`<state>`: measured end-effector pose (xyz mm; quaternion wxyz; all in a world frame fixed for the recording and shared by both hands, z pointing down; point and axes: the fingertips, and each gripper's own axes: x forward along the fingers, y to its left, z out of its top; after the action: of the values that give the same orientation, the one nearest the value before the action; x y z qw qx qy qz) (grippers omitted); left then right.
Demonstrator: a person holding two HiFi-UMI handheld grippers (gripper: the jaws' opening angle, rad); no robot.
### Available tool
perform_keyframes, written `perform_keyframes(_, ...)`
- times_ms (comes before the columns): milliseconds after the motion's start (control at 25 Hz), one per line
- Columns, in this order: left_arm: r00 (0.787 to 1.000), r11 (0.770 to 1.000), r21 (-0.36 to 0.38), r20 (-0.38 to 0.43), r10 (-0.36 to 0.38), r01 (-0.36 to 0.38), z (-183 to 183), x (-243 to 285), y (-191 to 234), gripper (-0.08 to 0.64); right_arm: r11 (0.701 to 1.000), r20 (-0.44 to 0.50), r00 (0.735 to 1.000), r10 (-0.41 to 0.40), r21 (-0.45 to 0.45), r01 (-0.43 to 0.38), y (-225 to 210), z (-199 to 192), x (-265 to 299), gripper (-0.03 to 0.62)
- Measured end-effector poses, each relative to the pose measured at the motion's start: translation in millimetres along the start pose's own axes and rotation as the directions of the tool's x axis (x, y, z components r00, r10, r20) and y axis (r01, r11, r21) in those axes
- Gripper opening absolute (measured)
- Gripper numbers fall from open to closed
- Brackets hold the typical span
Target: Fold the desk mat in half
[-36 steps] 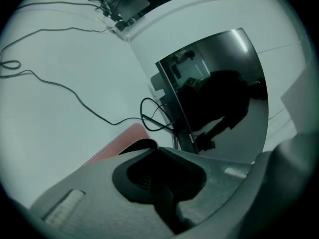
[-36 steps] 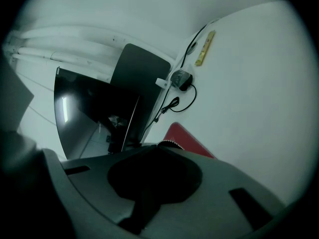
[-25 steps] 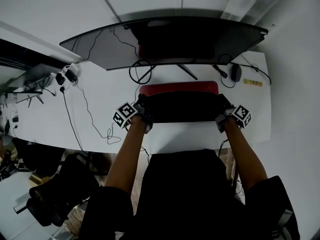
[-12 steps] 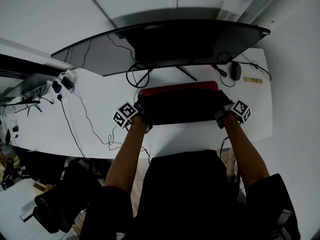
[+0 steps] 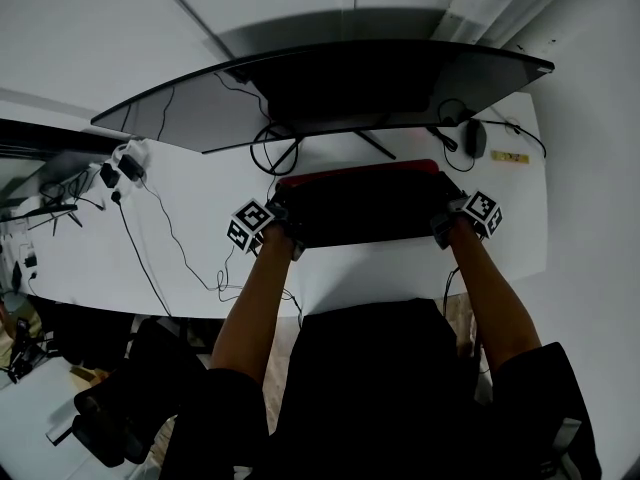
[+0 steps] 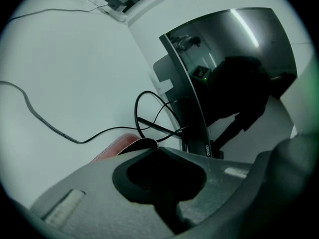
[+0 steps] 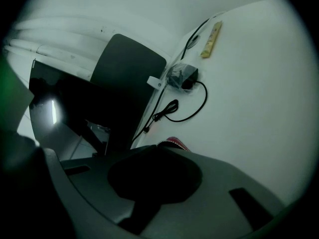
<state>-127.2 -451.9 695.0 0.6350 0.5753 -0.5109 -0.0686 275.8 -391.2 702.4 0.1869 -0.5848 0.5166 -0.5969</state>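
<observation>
The desk mat lies in front of the monitor, folded over: its black underside faces up and only a thin red strip of the top face shows at the far edge. My left gripper is shut on the flap's left corner, and my right gripper is shut on its right corner. In the left gripper view the jaws pinch the stitched edge, with the mat's red face just beyond them. The right gripper view has the jaws closed on the mat's red corner.
A wide curved monitor on a stand stands right behind the mat. Coiled cables lie at its foot and a long cable runs left to plugs. A dark mouse and a yellow tag lie far right.
Both grippers have carried the black flap a little farther toward the monitor, so the red strip at the far edge has grown narrower.
</observation>
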Motion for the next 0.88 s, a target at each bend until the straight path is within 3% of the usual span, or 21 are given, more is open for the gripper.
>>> perform_keyframes(280, 0.999, 0.999, -0.013, -0.003, 0.037, -0.037, 2, 10, 13, 0.031, 1.000, -0.014, 1.000, -0.022, 0.002, 0.022, -3, 2, 14, 0.014)
perform_keyframes(520, 0.998, 0.998, -0.014, -0.009, 0.061, -0.061, 3, 16, 17, 0.032, 0.997, -0.025, 0.998, -0.050, 0.056, 0.051, -6, 2, 19, 0.014)
perform_keyframes(880, 0.996, 0.996, -0.032, -0.020, 0.082, -0.083, 4, 23, 22, 0.032, 0.995, -0.024, 0.996, -0.085, 0.041, 0.086, -7, 4, 27, 0.014)
